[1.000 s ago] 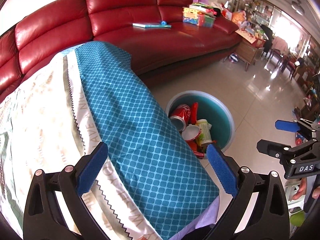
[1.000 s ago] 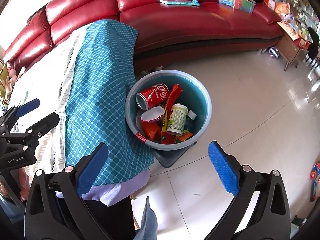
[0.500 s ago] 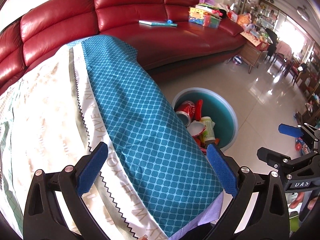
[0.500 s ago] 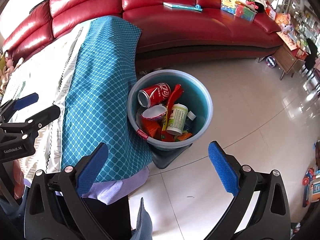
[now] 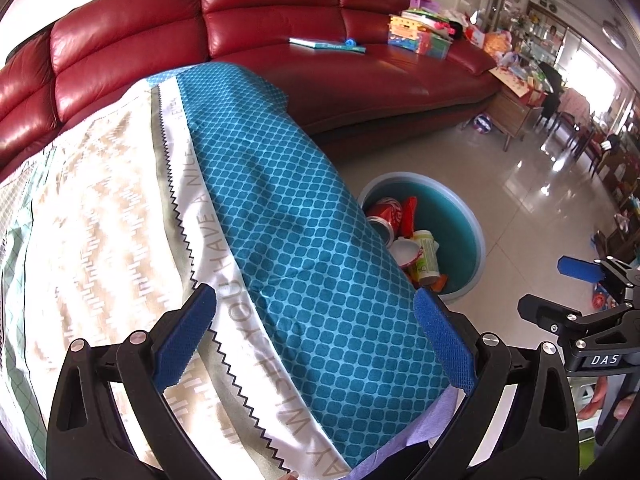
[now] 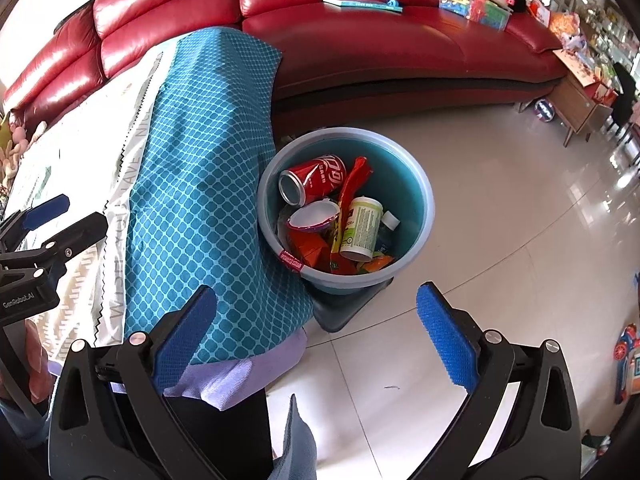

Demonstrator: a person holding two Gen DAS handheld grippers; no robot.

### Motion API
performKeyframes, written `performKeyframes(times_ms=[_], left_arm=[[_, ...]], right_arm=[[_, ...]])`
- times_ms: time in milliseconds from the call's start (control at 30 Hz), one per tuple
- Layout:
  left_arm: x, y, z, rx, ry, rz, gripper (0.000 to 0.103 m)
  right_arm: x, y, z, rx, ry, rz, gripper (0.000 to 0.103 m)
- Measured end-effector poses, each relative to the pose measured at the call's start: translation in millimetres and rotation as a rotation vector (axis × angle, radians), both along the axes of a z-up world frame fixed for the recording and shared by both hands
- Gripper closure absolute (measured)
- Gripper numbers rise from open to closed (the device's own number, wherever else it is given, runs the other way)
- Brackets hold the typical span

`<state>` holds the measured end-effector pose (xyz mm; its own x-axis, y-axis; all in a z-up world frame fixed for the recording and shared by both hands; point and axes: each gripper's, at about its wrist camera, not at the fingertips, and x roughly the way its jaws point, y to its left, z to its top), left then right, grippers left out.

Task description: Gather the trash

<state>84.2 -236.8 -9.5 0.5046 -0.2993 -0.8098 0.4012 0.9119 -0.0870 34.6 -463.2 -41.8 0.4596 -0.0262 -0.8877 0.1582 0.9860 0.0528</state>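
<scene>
Both tongs are wide and hold nothing: the right tongs hang above the floor just in front of the bin, and the left tongs hang over the cloth that covers the tabletop.

No trash is visible on the tabletop in either view, so I judge that the collecting is nearly or fully done.

What could go wrong begins with the right tongs. The bin stands on a dark base and touches the hanging edge of the cloth. If the tongs come down carelessly and knock the rim, the bin could tip from the base and spill on the floor. The left tongs are low over the cloth; a pad that catches it could drag it, and the cloth could push the bin.

Inside the bin, the nearest things are red and orange wrappers. Above them lies a foil-lidded cup and, beside it, a white bottle with a green label, lying on its side. A long red wrapper stands between them. Farthest is a red can, lying with its open end to the left. Everything sits below the rim.
</scene>
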Motion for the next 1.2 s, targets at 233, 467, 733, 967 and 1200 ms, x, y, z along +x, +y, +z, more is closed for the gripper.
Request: performKeyframes(times_ms=[233,467,733,967,1200], left_arm=[[-0.9,0.2,-0.9,0.004,-0.003,0.001,0.004],[-2.9,1.1,0.7,-0.005,-0.026,0.0,0.004],[-0.2,1.6,-1.3,0.002,-0.015,0.011,0.004],[-1.3,2.0,-5.1,0.018,-0.007,0.019,0.004],[-0.5,5.7,-10.7,0.022,0.017,0.031,0.004]], right_arm=[[1.7,-0.4,-0.7,0.008,-0.002,-0.005,0.007],[3.4,-2.5,-3.7,0.005,0.004,-0.014,0.007],[3.9,-1.7,-4.8,0.005,0.005,-0.017,0.007],[5.5,-2.5,-5.3,-0.003,0.004,-0.021,0.007],[7.3,-2.4,-8.2,0.003,0.011,-0.023,0.007]])
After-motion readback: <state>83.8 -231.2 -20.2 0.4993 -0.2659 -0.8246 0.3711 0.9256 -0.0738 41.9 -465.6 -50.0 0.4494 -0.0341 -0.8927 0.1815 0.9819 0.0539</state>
